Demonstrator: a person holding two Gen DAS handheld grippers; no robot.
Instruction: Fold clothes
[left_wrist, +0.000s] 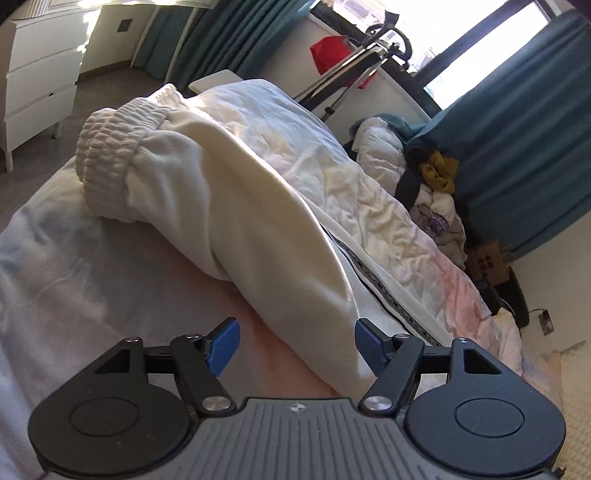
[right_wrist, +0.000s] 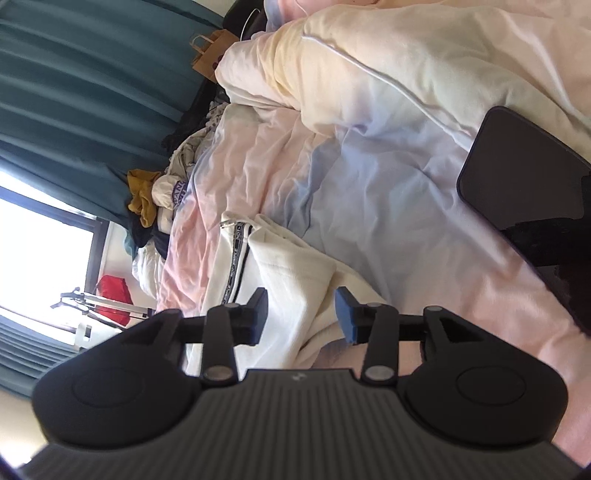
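Cream-white trousers (left_wrist: 229, 206) lie on the bed, running from upper left to lower right in the left wrist view. Their ribbed elastic ends (left_wrist: 118, 147) are bunched at the upper left, and a black-and-white patterned stripe (left_wrist: 388, 295) runs down the side. My left gripper (left_wrist: 297, 345) is open just above the trousers' near part, its blue pads well apart and touching nothing. The right wrist view shows the trousers' other end (right_wrist: 291, 273) with the stripe (right_wrist: 236, 258). My right gripper (right_wrist: 301, 315) stands open over that cloth, which lies between the pads without being pinched.
The bed sheet (left_wrist: 110, 266) is pale pink and blue, with a folded duvet (right_wrist: 406, 55) beyond. A dark flat device (right_wrist: 524, 177) lies at the right. Several loose clothes are piled (left_wrist: 436, 192) by teal curtains (left_wrist: 517, 129). A white drawer chest (left_wrist: 33, 74) stands off the bed.
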